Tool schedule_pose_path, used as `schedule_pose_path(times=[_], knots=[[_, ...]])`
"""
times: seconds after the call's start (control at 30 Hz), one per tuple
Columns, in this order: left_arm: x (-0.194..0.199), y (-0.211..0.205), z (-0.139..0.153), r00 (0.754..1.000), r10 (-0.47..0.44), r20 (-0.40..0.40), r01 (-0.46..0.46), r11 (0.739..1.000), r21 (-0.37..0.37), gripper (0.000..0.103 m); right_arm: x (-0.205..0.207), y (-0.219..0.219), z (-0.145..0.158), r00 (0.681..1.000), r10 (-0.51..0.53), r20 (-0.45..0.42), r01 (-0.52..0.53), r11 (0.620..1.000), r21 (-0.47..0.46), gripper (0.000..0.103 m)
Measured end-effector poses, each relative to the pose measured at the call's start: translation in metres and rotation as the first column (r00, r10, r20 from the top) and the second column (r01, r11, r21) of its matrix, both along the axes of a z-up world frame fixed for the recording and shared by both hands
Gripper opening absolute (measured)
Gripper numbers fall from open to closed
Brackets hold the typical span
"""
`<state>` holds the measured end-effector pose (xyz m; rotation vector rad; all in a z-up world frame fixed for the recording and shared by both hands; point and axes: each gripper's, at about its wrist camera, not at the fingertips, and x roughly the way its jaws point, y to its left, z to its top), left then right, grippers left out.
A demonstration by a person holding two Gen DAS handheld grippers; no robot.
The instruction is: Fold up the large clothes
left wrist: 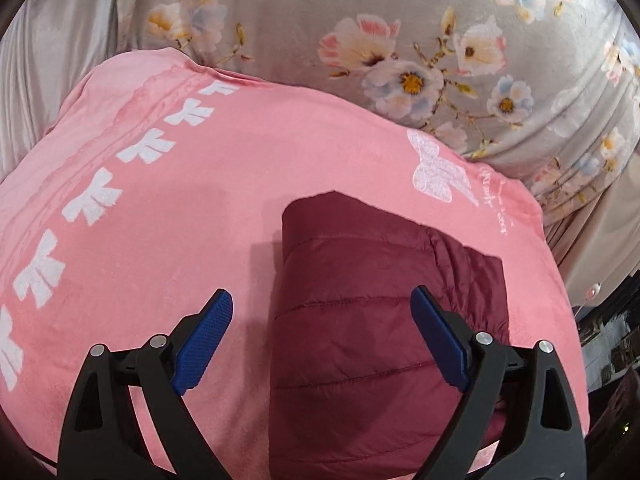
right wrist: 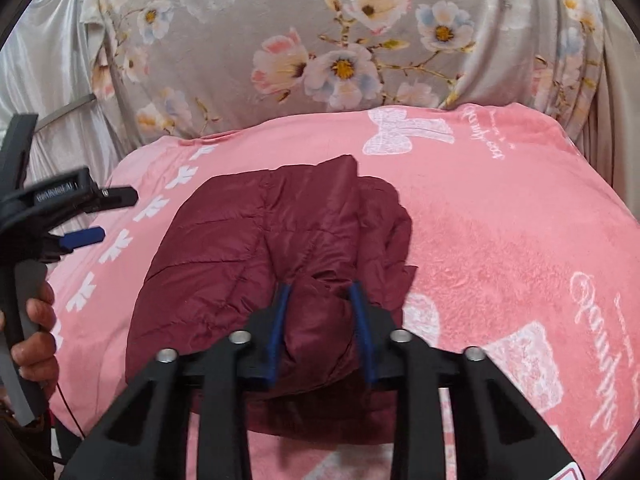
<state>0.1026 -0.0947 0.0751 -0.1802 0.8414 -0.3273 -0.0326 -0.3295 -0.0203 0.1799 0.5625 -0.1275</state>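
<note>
A dark red quilted jacket (right wrist: 248,248) lies folded into a compact bundle on a pink blanket (right wrist: 500,240). My right gripper (right wrist: 320,300) is shut on a bunched fold of the jacket at its near edge. My left gripper (left wrist: 320,320) is open and empty, held above the jacket (left wrist: 360,320), one finger over the pink blanket (left wrist: 160,220), the other over the jacket. The left gripper also shows in the right wrist view (right wrist: 86,236), held in a hand at the left, beside the jacket.
A grey floral sheet (right wrist: 320,40) covers the bed behind the blanket and shows in the left wrist view (left wrist: 440,40). Pale silky fabric (left wrist: 48,60) hangs at the far left. The blanket's right edge drops off toward dark clutter (left wrist: 608,340).
</note>
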Motion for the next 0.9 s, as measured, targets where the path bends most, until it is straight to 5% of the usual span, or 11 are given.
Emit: schedule_pose_path(times=[0.1, 0.4, 0.57, 0.73, 0.9], knots=[[0.001, -0.018, -0.011, 0.999, -0.035, -0.011, 0.036, 0.999, 0.023, 0.088, -0.015, -0.018, -0.011, 0.999, -0.041, -0.010, 0.041, 0.998, 0.055, 0.007], [0.006, -0.070, -0.066, 0.991, -0.096, -0.089, 0.102, 0.992, 0.077, 0.089, -0.028, -0.042, -0.066, 0.988, -0.085, -0.127, 0.100, 0.988, 0.117, 0.007], [0.012, -0.069, -0.055, 0.994, -0.091, -0.066, 0.096, 0.992, 0.079, 0.088, -0.030, -0.042, -0.028, 0.992, -0.111, -0.057, 0.116, 0.989, 0.090, 0.016], [0.038, -0.068, -0.019, 0.998, -0.063, -0.001, 0.063, 0.996, 0.061, 0.088, 0.003, -0.052, 0.029, 0.990, -0.138, 0.038, 0.133, 0.984, 0.121, 0.050], [0.075, -0.071, 0.001, 0.999, -0.025, 0.022, 0.023, 0.996, 0.085, 0.088, 0.067, -0.075, 0.035, 0.989, -0.146, -0.035, 0.150, 0.957, 0.249, 0.051]])
